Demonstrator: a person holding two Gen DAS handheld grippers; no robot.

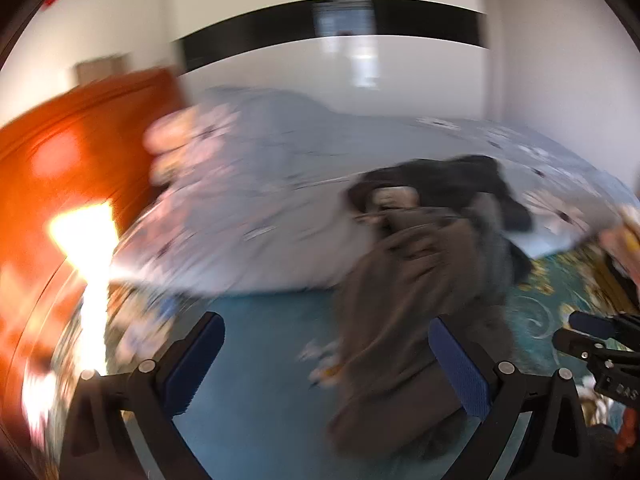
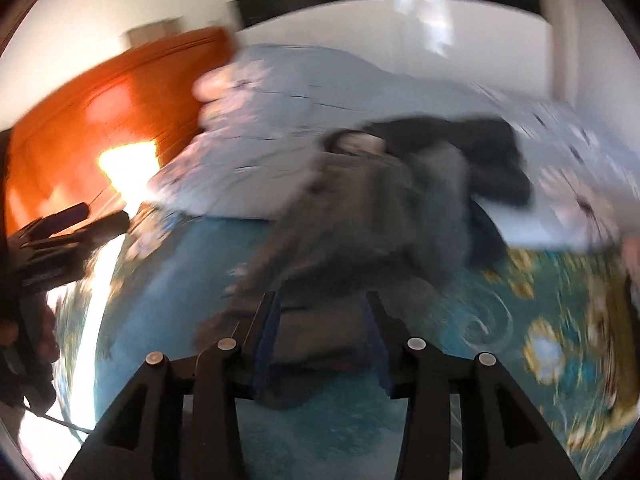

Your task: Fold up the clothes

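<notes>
left gripper (image 1: 326,364) sits nearest the lens in the left wrist view, blue pads (image 1: 196,364) spread wide apart w/ nothing between them; only teal bedspread (image 1: 260,400) shows in the gap. the grey-brown garment (image 1: 408,320) runs just beside its right finger, prob pants but too blurred to be sure. both views heavily smeared.

right gripper (image 2: 324,340) in the right wrist view: jaws partly apart, one end of the grey-brown garment (image 2: 360,216) lies between the fingers, but the pads don't seem to press on it. can't tell for sure if cloth touches a pad, blur too strong.

garment lies on the bedspread (image 2: 168,288), stretching away from the grippers toward a light blue patterned quilt (image 1: 272,200), its far end overlapping the quilt edge. a darker, near-black garment (image 1: 460,184) is bunched at that far end on top of the quilt. orange wooden headboard (image 1: 80,152) on the left, w/ a bright glare patch. bedspread has gold floral print (image 2: 540,344) on the right side.
</notes>
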